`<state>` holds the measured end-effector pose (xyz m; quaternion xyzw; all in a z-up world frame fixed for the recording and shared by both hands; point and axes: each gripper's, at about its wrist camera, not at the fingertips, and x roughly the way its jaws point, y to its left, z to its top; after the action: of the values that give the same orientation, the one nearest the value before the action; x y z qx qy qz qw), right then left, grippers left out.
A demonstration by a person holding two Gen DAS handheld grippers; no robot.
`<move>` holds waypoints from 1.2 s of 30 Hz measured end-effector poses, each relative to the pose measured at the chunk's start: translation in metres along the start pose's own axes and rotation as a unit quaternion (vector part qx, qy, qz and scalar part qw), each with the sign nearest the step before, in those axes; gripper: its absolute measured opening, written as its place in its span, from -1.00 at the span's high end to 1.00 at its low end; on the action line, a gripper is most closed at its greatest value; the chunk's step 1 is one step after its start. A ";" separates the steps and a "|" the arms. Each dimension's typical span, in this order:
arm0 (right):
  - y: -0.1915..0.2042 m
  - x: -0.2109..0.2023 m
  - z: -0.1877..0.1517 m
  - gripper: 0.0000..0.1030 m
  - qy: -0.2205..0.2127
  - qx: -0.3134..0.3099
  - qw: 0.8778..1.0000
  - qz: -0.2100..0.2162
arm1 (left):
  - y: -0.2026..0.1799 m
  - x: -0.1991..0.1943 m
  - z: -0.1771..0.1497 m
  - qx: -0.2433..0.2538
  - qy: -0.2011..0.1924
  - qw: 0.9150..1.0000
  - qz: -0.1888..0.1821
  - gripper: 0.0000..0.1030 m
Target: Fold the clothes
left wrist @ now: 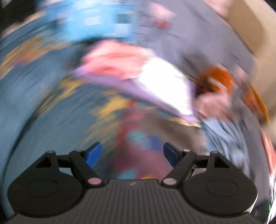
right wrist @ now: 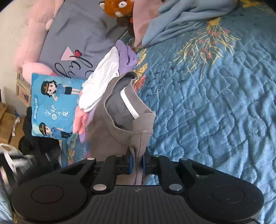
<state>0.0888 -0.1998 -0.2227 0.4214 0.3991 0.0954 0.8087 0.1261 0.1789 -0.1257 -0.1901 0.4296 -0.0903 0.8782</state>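
Note:
My right gripper [right wrist: 137, 164] is shut on a grey T-shirt [right wrist: 120, 124] at its shoulder beside the neckline and holds it up over the blue quilted bedspread [right wrist: 215, 103]. A pile of white, purple and pink clothes [right wrist: 107, 75] lies behind the shirt. The left wrist view is heavily blurred by motion. My left gripper [left wrist: 132, 153] is open and empty above the bedspread [left wrist: 43, 103]. The same pile of white, purple and pink clothes [left wrist: 146, 77] lies ahead of it.
A grey pillow with script [right wrist: 79, 37], a pink plush [right wrist: 32, 44], a brown bear plush [right wrist: 117, 8], a light blue blanket [right wrist: 181, 22] and a blue cartoon cushion [right wrist: 53, 103] lie at the bed's head. Boxes and dark clutter [right wrist: 15, 137] stand beside the bed's left edge.

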 end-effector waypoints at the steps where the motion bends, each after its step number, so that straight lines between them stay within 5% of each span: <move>1: -0.002 0.001 0.000 0.80 0.001 0.001 1.000 -0.001 | -0.015 0.008 0.017 0.047 0.012 0.999 -0.020 -0.58; 4: -0.009 0.001 0.001 0.80 0.006 0.011 1.000 0.007 | -0.061 0.041 0.061 0.178 0.081 0.977 -0.085 -0.76; 7: -0.005 0.002 0.001 0.79 0.007 -0.009 1.000 0.009 | -0.103 0.084 0.086 0.287 0.171 0.935 -0.120 -0.82; 9: -0.005 0.003 0.000 0.79 0.008 -0.025 1.000 0.006 | -0.125 0.107 0.093 0.342 0.193 0.911 -0.124 -0.87; 15: -0.008 0.004 0.002 0.75 0.017 -0.049 0.999 0.007 | -0.155 0.160 0.094 0.417 0.233 0.850 -0.223 -0.90; 18: -0.011 0.007 0.003 0.73 0.020 -0.052 0.998 0.008 | -0.160 0.174 0.088 0.465 0.246 0.808 -0.266 -0.90; 21: -0.014 0.009 0.004 0.70 0.024 -0.047 0.999 0.010 | -0.162 0.190 0.081 0.481 0.269 0.791 -0.265 -0.90; 23: -0.015 0.010 0.004 0.70 0.026 -0.046 0.999 0.012 | -0.164 0.207 0.076 0.496 0.274 0.791 -0.231 -0.90; 27: -0.016 0.009 0.003 0.70 0.026 -0.045 0.999 0.014 | -0.162 0.239 0.073 0.449 0.315 0.811 -0.202 -0.90; 36: -0.017 0.009 0.002 0.69 0.025 -0.044 0.999 0.015 | -0.182 0.250 0.052 0.499 0.344 0.782 -0.142 -0.94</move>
<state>0.0931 -0.2077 -0.2397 0.3891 0.4077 0.1356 0.8148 0.3218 -0.0545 -0.2023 0.2598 0.5660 -0.4753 0.6214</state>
